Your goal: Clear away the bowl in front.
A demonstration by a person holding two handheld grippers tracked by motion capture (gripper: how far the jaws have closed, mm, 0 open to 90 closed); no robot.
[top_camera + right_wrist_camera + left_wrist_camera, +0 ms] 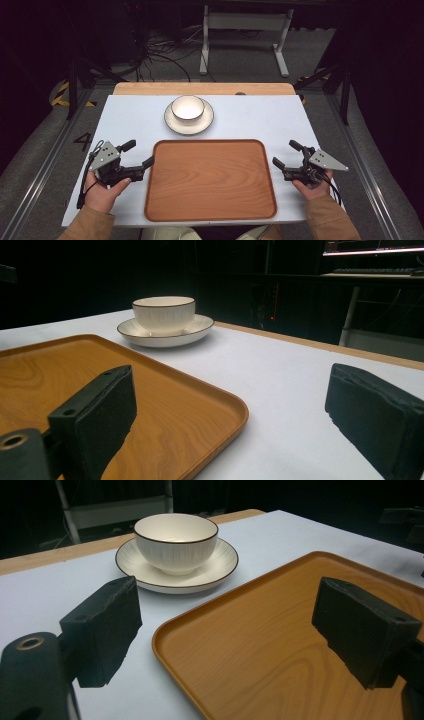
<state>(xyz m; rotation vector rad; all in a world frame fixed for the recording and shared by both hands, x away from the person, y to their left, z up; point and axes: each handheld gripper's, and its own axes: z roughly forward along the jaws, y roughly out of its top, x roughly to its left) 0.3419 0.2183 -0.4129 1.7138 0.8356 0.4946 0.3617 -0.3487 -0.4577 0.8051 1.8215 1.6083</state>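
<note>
Wooden tray [210, 180] lies between the left gripper [138, 154] and right gripper [287, 154], both with fingers released, angled inward.

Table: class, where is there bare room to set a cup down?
The whole wooden tray is bare. White cloth lies free on both sides of the bowl on its plate. Tightest: beside the tray, at the left gripper and right gripper.

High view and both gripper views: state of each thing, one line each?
Bowl: upright, empty, sitting on the plate.
Plate: flat on the table, beyond the tray.
Tray: flat, empty.
Left gripper: open, jaws straddling the tray's left rim.
Right gripper: open, holding nothing, at the tray's right edge.
</note>
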